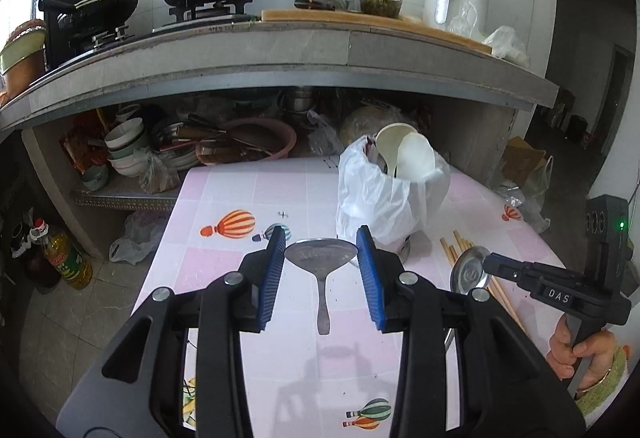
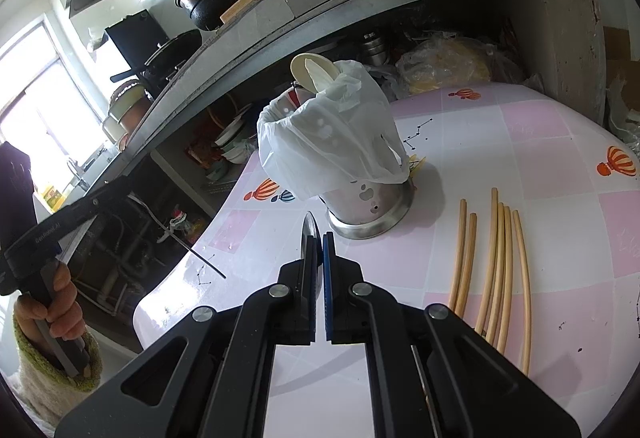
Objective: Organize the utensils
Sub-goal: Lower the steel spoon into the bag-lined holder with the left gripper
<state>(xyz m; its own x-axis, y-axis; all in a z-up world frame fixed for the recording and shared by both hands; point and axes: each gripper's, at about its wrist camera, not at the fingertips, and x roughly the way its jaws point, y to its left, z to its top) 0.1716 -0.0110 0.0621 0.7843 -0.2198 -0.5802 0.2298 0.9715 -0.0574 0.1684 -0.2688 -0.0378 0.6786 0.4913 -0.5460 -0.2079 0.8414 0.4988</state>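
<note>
My left gripper (image 1: 322, 234) is shut on a metal spatula (image 1: 320, 256), its blue pads pressing the two sides of the blade. The handle hangs toward the camera, above the pink checked table (image 1: 240, 198). In the right wrist view the left gripper (image 2: 116, 190) is at the left edge. My right gripper (image 2: 322, 238) is shut on a round metal spoon (image 2: 310, 234), seen edge-on; the left wrist view shows the spoon's bowl (image 1: 470, 272) at the right gripper's (image 1: 490, 264) tip. A metal utensil holder (image 2: 360, 198) draped with a white plastic bag (image 1: 384, 194) stands just beyond, with pale spoons in it.
Several wooden chopsticks (image 2: 496, 270) lie on the table right of the holder. A stone counter (image 1: 280, 54) with pots and bottles overhangs the table's far side; bowls and plates (image 1: 128, 146) fill the shelf under it. An oil bottle (image 1: 66, 258) stands on the floor at left.
</note>
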